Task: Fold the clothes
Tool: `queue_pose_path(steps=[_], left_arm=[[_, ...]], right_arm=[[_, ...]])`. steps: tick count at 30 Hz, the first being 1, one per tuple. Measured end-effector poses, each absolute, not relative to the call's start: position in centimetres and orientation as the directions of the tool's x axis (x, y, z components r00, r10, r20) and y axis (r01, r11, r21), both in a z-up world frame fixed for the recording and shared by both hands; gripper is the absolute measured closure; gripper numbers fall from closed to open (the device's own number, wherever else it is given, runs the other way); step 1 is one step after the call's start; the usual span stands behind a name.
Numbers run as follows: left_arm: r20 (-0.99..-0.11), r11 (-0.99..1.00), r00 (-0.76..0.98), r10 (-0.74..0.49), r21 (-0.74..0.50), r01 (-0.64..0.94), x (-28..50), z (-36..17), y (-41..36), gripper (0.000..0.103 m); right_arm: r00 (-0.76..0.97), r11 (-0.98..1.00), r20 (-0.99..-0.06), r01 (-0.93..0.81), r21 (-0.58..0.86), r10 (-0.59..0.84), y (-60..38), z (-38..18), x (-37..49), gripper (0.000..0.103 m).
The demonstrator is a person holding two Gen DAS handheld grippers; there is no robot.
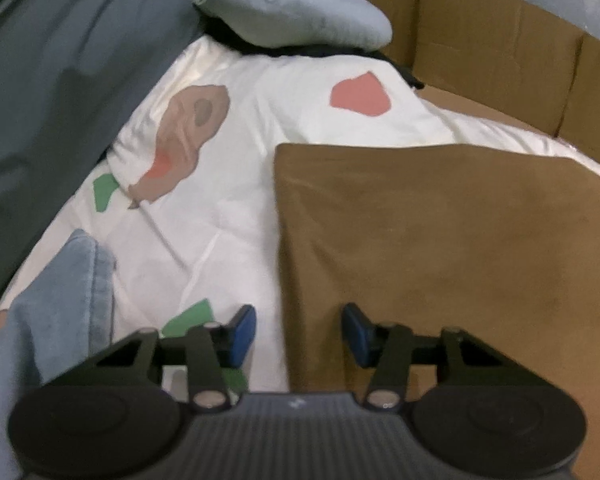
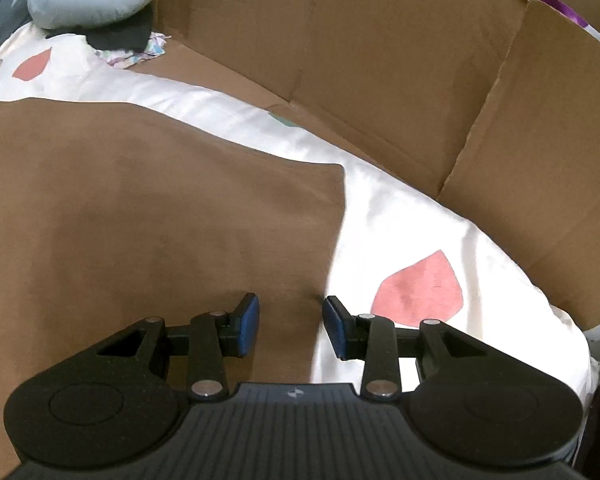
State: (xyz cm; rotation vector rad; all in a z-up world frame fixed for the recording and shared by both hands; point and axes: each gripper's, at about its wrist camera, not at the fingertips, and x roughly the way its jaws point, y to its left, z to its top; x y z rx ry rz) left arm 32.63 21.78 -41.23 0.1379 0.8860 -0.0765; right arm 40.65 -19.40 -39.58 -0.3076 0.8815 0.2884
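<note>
A brown garment (image 1: 440,240) lies flat and folded on a white duvet (image 1: 228,220) printed with pink and green patches. My left gripper (image 1: 300,334) hovers over the garment's left edge. Its blue pads stand apart, the edge runs between them, and neither pad presses on the cloth. In the right wrist view the same brown garment (image 2: 140,220) fills the left half. There my right gripper (image 2: 291,326) straddles the garment's right edge, pads apart, one over the brown cloth and one over the white duvet (image 2: 400,208).
Cardboard walls (image 2: 380,60) rise along the far and right sides, also in the left wrist view (image 1: 500,48). A grey-blue neck pillow (image 1: 292,12) lies on black cloth (image 2: 116,38) at the far end. A blue denim garment (image 1: 60,300) and a dark grey sheet (image 1: 40,100) lie on the left.
</note>
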Motion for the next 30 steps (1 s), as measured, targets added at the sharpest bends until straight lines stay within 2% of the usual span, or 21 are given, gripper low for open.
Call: queue_pose_path(steps=[9, 21, 25, 28, 30], left_arm=[[-0.761, 0.992, 0.647, 0.05, 0.115, 0.058, 31.3, -39.5, 23.0, 0.061], [-0.785, 0.997, 0.616, -0.07, -0.074, 0.019, 25.3, -36.2, 24.4, 0.061], [-0.787, 0.996, 0.612, -0.079, -0.091, 0.011, 22.4, -35.8, 24.5, 0.057], [-0.786, 0.997, 0.614, -0.07, -0.083, 0.008, 20.4, -35.8, 24.3, 0.048], [-0.801, 0.995, 0.594, -0.073, -0.095, -0.005, 19.6, -36.4, 24.4, 0.048]], right_arm=[[0.606, 0.952, -0.788, -0.292, -0.091, 0.111, -20.9, -37.7, 40.3, 0.062], [0.606, 0.972, -0.777, -0.232, 0.032, 0.17, -24.0, -33.2, 35.5, 0.062], [0.601, 0.975, -0.784, -0.219, 0.026, 0.156, -24.8, -32.7, 33.2, 0.062], [0.593, 0.979, -0.792, -0.204, 0.028, 0.146, -25.5, -32.8, 31.4, 0.062], [0.583, 0.981, -0.801, -0.194, 0.027, 0.137, -25.6, -33.2, 30.2, 0.062]])
